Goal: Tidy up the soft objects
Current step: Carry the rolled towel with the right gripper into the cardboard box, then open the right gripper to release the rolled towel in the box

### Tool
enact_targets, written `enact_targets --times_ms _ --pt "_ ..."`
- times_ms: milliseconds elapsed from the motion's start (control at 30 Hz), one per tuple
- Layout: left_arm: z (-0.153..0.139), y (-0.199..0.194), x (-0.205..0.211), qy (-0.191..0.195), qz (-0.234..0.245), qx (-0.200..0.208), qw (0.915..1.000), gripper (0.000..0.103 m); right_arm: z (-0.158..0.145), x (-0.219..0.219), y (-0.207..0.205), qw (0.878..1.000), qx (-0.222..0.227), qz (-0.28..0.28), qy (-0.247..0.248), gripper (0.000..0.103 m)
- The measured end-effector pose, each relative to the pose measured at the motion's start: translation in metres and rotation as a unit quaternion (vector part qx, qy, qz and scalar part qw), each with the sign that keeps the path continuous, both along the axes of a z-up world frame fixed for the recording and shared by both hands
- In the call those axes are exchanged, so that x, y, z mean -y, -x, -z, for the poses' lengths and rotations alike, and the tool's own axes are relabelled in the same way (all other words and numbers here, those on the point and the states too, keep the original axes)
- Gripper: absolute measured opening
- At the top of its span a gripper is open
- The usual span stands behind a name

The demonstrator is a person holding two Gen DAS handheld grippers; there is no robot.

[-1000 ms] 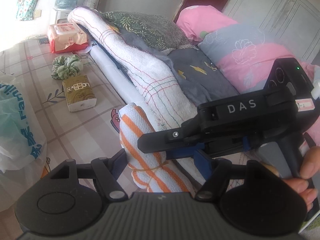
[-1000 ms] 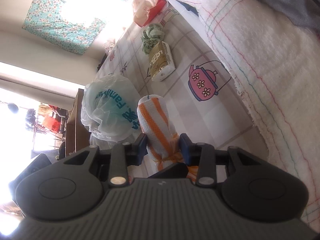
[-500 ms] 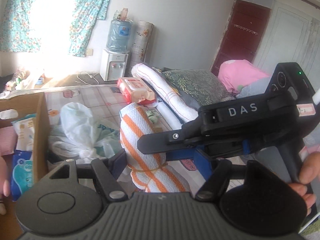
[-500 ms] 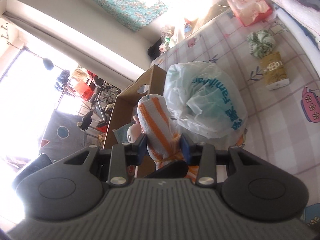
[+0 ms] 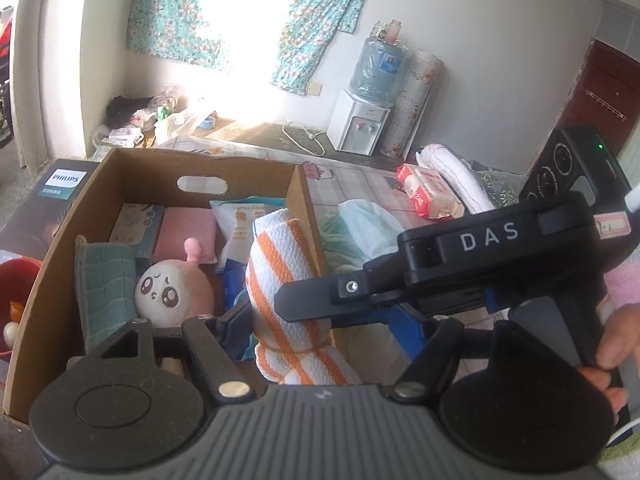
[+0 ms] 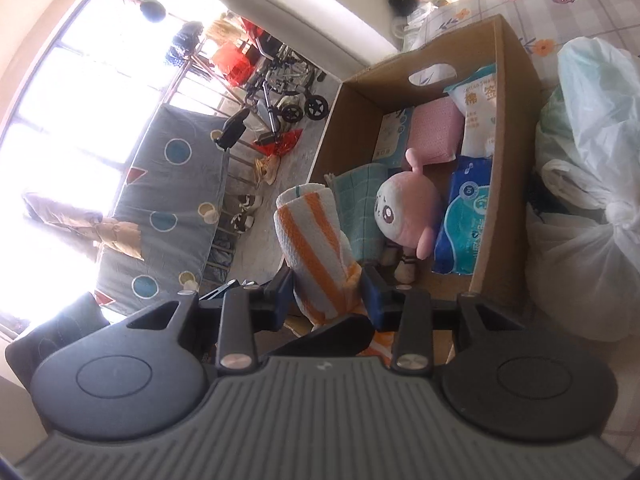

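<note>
Above box rim (image 5: 298,184), rolled towel (image 5: 286,280), both tongs clamped

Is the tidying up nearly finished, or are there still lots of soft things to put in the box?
Partly done. The cardboard box already holds a pink plush toy, a green cloth and a pink cloth. In hand: both tongs, right and left, grip the rolled orange-striped towel near the box. Left: the towel must go in, and a red tissue pack sits on the mat outside.
</note>
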State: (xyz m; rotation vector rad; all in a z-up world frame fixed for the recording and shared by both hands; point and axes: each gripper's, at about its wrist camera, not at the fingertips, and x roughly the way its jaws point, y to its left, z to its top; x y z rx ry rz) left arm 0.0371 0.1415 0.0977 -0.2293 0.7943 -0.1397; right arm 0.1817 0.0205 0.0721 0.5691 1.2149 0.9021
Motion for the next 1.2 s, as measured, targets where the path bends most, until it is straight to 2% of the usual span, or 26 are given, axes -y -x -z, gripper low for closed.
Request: enact_targets --times_ms 200,333,367,433,567,767,867,1000,1100,1200 --pt "0.037 -0.005 -0.027 0.023 -0.016 -0.057 0.9980 0.073 0.030 -0.041 -0.004 0.997 -0.028 -0.046 0.060 0.037" --pt "0.062 -0.013 -0.036 0.038 -0.019 -0.088 0.9952 0.073 0.048 -0.054 -0.002 0.990 -0.022 -0.072 0.117 0.037" --pt "0.068 -0.012 -0.040 0.046 -0.018 -0.098 0.9940 0.073 0.050 -0.056 -0.002 0.988 -0.019 -0.077 0.130 0.033" --pt "0.077 -0.014 -0.042 0.054 -0.019 -0.111 0.9922 0.072 0.048 -0.062 -0.001 0.985 0.002 -0.088 0.151 0.036" --pt "0.081 -0.017 -0.042 0.056 -0.019 -0.114 0.9917 0.072 0.046 -0.066 -0.003 0.981 0.015 -0.092 0.173 0.038" --pt "0.071 -0.017 -0.046 0.036 -0.031 -0.096 0.9942 0.073 0.043 -0.055 -0.010 0.984 0.033 -0.078 0.159 0.039" --pt "0.061 -0.014 -0.048 0.026 -0.045 -0.082 0.9953 0.073 0.034 -0.037 -0.011 0.989 0.039 -0.058 0.132 0.040" --pt "0.046 -0.012 -0.036 0.003 -0.043 -0.054 0.9976 0.074 0.018 0.010 -0.003 0.995 0.059 -0.005 0.084 0.046" --pt "0.033 -0.012 -0.013 -0.014 -0.021 -0.028 0.9993 0.078 0.013 0.053 0.014 0.994 0.083 0.041 0.055 0.051" --pt "0.024 -0.017 0.021 -0.037 0.010 -0.007 0.9992 0.082 0.015 0.106 0.037 0.991 0.088 0.094 0.033 0.053"
